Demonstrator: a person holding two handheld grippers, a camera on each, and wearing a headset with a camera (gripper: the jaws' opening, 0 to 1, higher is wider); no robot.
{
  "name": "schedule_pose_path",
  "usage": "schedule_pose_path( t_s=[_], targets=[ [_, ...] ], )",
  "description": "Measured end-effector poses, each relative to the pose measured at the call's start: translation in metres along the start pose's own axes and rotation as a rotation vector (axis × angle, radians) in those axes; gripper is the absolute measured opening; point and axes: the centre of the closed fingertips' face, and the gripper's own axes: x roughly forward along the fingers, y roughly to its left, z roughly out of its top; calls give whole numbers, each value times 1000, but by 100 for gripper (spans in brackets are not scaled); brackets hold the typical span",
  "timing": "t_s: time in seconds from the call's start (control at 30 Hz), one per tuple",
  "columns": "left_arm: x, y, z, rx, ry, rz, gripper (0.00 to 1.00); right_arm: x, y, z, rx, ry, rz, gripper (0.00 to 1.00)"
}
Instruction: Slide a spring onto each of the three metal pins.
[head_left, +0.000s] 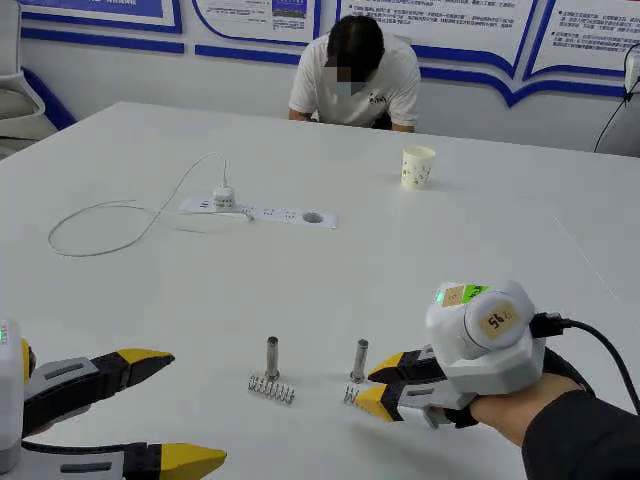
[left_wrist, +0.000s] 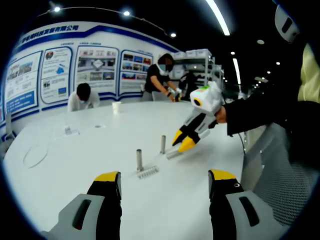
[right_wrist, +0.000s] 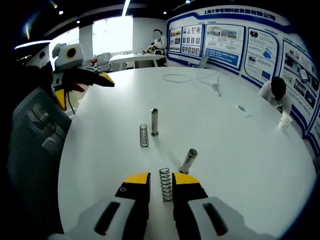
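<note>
I see my right gripper (head_left: 367, 389) low in the head view, a bit right of the middle. Its yellow tips are down at the white table (head_left: 330, 290). Its jaws are a little apart, not squeezed shut. The right spring (head_left: 352, 396) lies flat on the table by the lower tip. In the right gripper view this spring lies between the two jaw tips, and there is a thin gap on its left side. The other side is too tight to see well, so I cannot tell if that jaw touches it.

The right pin (head_left: 360, 360) stands up straight just above that spring in the head view, very near it. The left pin (head_left: 272, 358) stands up straight to the left of it, a little way off. The left spring (head_left: 271, 388) lies flat just below that pin, close to its foot. Both springs are on the table and not yet on the pins.

My left gripper (head_left: 196, 408) is in the lower left corner of the head view. Its jaws are spread wide, and it is well apart from both pins. In the left gripper view the two pins stand farther off, between its black and yellow jaws.

Higher in the head view a power strip (head_left: 260, 211) lies with a white cable (head_left: 110, 215) looping to its left. A paper cup (head_left: 417, 167) stands to the right of it. A person (head_left: 355, 75) sits at the far edge, at the top of the frame.
</note>
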Motion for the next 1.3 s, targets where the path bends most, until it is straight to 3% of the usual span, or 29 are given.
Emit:
schedule_pose_path(
  t_s=[0.63,1.3],
  targets=[
    [0,1,0,-3,2,5,72,21,-3,-7,-45,92,24,18],
    [0,3,-1,-8,2,11,72,33,-4,-11,-83,145,49,16]
  ],
)
